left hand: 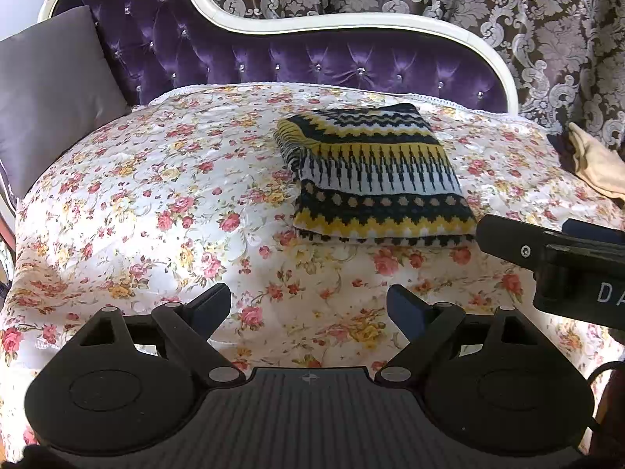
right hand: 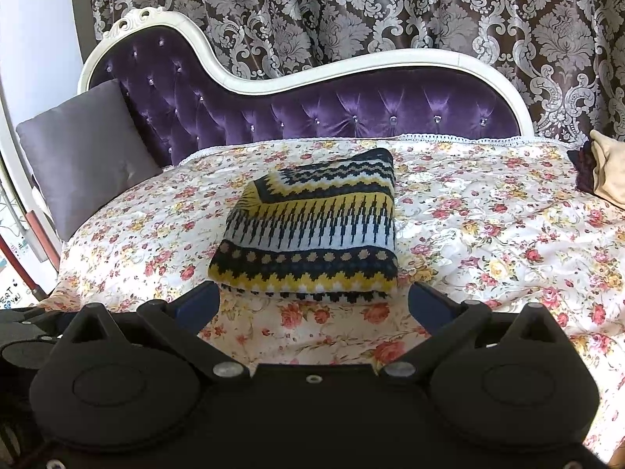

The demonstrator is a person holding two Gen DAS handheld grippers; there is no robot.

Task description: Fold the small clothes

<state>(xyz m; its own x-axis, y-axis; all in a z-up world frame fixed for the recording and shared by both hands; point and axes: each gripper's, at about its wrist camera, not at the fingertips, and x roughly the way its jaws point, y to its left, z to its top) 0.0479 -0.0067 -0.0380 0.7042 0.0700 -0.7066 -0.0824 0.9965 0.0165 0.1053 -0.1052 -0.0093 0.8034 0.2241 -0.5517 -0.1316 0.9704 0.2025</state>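
Note:
A knitted garment (left hand: 371, 179) with navy, yellow and white zigzag bands lies folded into a compact rectangle on the floral bedspread (left hand: 156, 215). It also shows in the right wrist view (right hand: 312, 234), just beyond the fingers. My left gripper (left hand: 308, 308) is open and empty, hovering over the bedspread in front of and left of the garment. My right gripper (right hand: 314, 301) is open and empty, its fingertips (right hand: 203, 301) flanking the garment's near edge without touching it. The right gripper's body (left hand: 554, 262) shows at the right in the left wrist view.
A grey cushion (left hand: 50, 93) leans at the left against the purple tufted backrest (left hand: 312, 66). A beige and dark cloth pile (right hand: 605, 168) sits at the bed's right edge. Patterned curtains (right hand: 351, 11) hang behind.

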